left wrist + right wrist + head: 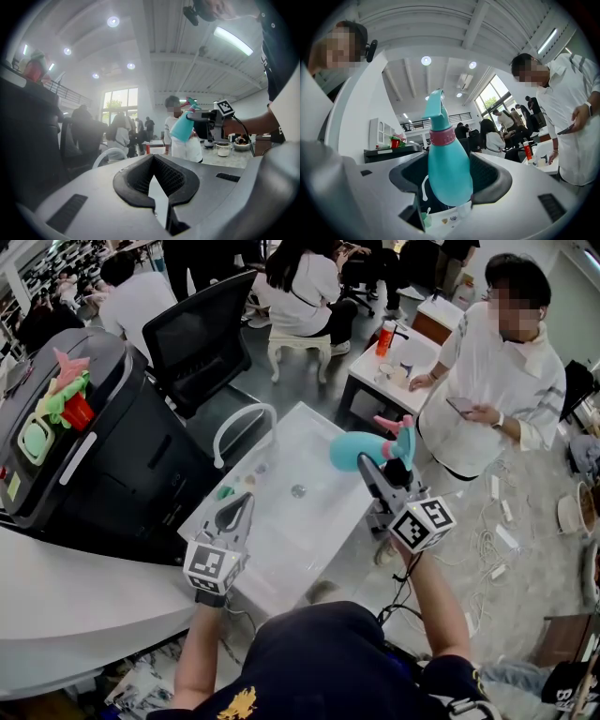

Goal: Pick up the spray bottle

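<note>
The teal spray bottle point(356, 451) with a pink collar and trigger is held up off the white table point(309, 531), lying roughly level in the head view. My right gripper point(368, 467) is shut on its body. In the right gripper view the spray bottle point(447, 164) fills the space between the two black pads of the right gripper point(450, 185), nozzle pointing away. My left gripper point(246, 502) hovers over the table's left side, jaws together and empty. From the left gripper point(153, 161) view, the spray bottle point(182, 126) and the right gripper point(206, 123) show up to the right.
A big black case point(103, 456) with toys on top stands to the left, with a black office chair point(202, 334) behind it. A white curved handle point(239, 427) and small bits point(298, 491) sit on the table. A person in white point(497, 381) stands at the right, with cables point(487, 540) on the floor.
</note>
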A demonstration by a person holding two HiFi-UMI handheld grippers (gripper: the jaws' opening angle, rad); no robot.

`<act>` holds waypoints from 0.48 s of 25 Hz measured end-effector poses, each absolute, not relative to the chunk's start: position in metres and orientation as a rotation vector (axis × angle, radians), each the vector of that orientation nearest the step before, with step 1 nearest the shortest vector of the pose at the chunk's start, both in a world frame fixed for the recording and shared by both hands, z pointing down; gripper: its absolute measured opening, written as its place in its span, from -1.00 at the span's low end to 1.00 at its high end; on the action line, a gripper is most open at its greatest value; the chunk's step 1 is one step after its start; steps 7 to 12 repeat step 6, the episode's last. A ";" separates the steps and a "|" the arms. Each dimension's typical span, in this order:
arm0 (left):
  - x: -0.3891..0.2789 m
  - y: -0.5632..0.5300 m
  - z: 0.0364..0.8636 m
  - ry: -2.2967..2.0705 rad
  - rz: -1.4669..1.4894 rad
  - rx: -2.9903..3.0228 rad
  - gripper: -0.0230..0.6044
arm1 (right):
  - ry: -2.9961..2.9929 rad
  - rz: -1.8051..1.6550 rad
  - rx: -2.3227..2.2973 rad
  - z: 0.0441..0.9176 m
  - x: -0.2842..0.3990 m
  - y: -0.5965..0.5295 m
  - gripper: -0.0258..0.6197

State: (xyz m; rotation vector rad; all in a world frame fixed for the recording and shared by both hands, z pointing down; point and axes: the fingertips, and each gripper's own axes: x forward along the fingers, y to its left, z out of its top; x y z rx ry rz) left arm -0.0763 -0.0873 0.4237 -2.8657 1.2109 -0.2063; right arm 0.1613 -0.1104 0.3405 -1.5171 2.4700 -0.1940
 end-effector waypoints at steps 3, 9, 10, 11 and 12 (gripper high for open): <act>-0.074 -0.087 0.423 1.203 -0.205 -2.867 -0.88 | 2.470 -0.183 -1.512 0.336 0.160 -0.109 -0.07; -0.072 -0.086 0.422 1.196 -0.203 -2.865 -0.88 | 2.470 -0.175 -1.508 0.335 0.161 -0.107 -0.07; -0.072 -0.086 0.422 1.196 -0.203 -2.865 -0.88 | 2.470 -0.175 -1.508 0.335 0.161 -0.107 -0.07; -0.072 -0.086 0.422 1.196 -0.203 -2.865 -0.88 | 2.470 -0.175 -1.508 0.335 0.161 -0.107 -0.07; -0.072 -0.086 0.422 1.196 -0.203 -2.865 -0.88 | 2.470 -0.175 -1.508 0.335 0.161 -0.107 -0.07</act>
